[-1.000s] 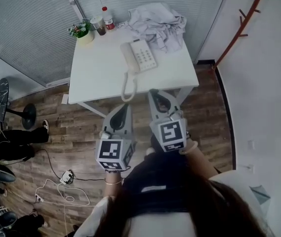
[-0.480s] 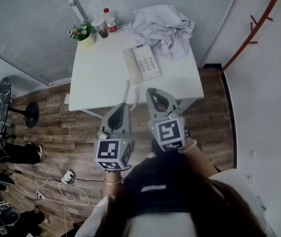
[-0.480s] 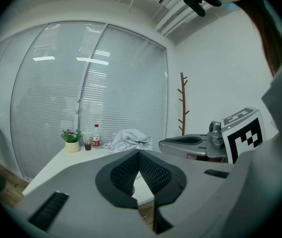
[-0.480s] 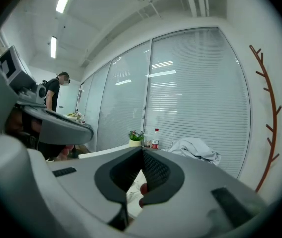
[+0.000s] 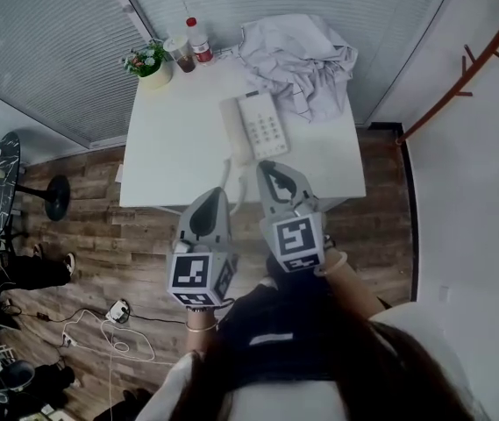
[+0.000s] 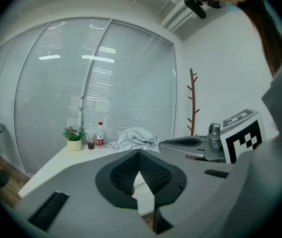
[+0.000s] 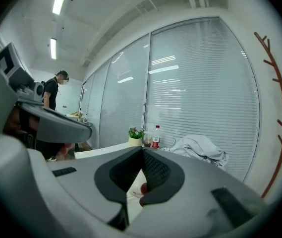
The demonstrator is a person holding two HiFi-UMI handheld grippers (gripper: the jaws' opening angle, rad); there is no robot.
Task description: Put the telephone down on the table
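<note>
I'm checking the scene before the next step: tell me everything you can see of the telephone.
The telephone is a white corded desk set, plastic by its look, with a grid of grey keys. Its handset sits in the cradle along the left side in the head view. It lies flat, slightly askew, on the white table, close to a crumpled grey cloth. Its cord trails toward the near edge. The left gripper and right gripper, both shut, do not hold it.

Telephone [image 5: 256,127] mostly hidden behind jaws in both gripper views
</note>
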